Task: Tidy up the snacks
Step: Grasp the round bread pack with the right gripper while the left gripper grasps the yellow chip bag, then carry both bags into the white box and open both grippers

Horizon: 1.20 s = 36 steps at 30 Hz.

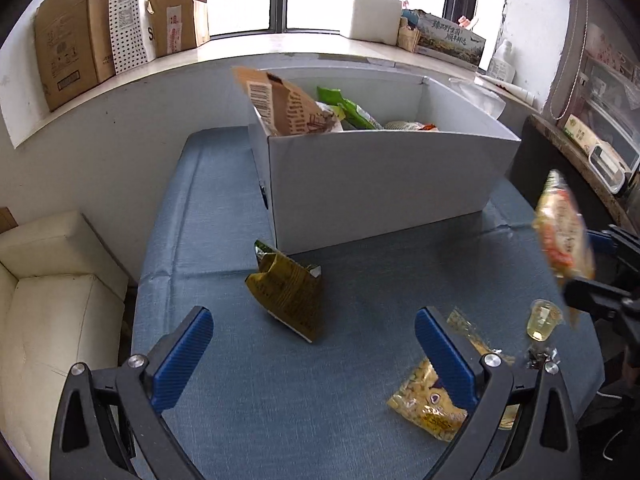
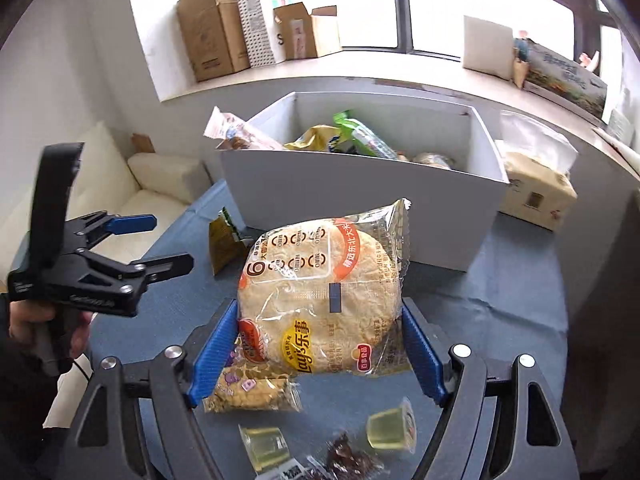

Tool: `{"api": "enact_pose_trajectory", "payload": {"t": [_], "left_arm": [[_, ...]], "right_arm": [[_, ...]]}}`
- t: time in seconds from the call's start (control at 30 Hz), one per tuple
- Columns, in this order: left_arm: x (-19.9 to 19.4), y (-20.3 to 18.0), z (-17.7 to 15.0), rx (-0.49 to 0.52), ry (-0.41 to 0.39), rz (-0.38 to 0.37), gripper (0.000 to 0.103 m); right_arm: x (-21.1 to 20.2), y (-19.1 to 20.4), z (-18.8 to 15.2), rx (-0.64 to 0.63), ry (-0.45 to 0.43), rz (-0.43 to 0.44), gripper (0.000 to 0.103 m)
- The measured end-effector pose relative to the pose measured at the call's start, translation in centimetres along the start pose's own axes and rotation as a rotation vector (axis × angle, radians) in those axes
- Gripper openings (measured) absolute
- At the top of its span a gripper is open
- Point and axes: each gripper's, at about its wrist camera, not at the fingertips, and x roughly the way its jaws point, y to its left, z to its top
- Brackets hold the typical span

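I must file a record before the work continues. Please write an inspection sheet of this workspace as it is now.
Surface: blue fabric tabletop, creased, mostly bare.
Job's things: white rectangular box partly filled with snack bags; olive-gold foil bag beside its front; yellow clear packet of small pieces; two pale jelly cups; small dark wrapped snack; round rice-cracker pack in clear wrap.
Clutter: nothing seen on the table.
Grippers: left gripper open, nothing between the pads; right gripper shut on the cracker pack, raised.
Cables: nothing seen clearly.
Surroundings: brown cardboard boxes on the windowsill; cream sofa.
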Motion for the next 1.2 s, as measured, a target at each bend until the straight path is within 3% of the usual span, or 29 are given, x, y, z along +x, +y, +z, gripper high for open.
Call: {"api": "enact_pose_trajectory", "payload": {"t": [0.23, 0.33, 0.37, 0.5, 0.6, 0.67, 0.83, 1.0, 1.2], "left_arm": [[5.1, -0.1, 1.5, 0.011, 0.064, 0.046, 0.103], [6.8, 0.5, 1.6, -0.037, 0.096, 0.022, 0.103], [7.4, 0.7, 1.4, -0.050, 0.111, 0.029, 0.100], [7.9, 1.0, 1.2, -0.054, 0.107, 0.056, 0.063], [7.6, 1.6, 1.5, -0.077, 0.113, 0.031, 0.051], [7.3, 2.1, 1.4, -0.096, 0.116, -0.007, 0.050], [4.8, 2.2, 0.5, -0.097, 0.085, -0.033, 0.050], [-0.7, 0.8, -0.3, -0.083, -0.004, -0.080, 0.050], [-7.1, -1.2, 2.5, -0.032, -0.115, -0.128, 0.050]], "right_arm": [[-2.1, -3.2, -2.2, 0.137, -0.006, -0.014, 0.082], [-2.0, -4.1, -3.0, 0.175, 0.000, -0.010, 0.082], [-1.9, -4.2, -3.1, 0.186, 0.005, -0.009, 0.082], [-1.1, -4.1, -3.5, 0.185, 0.024, -0.005, 0.082], [-0.6, -3.9, -3.6, 0.184, 0.029, 0.000, 0.082], [-0.4, -3.7, -3.7, 0.180, 0.032, 0.006, 0.082], [-0.2, -2.9, -3.7, 0.167, 0.035, 0.018, 0.082], [-0.5, -2.2, -3.4, 0.153, 0.023, 0.026, 0.082], [-1.4, -2.0, -1.3, 0.143, -0.033, 0.029, 0.082]]}}
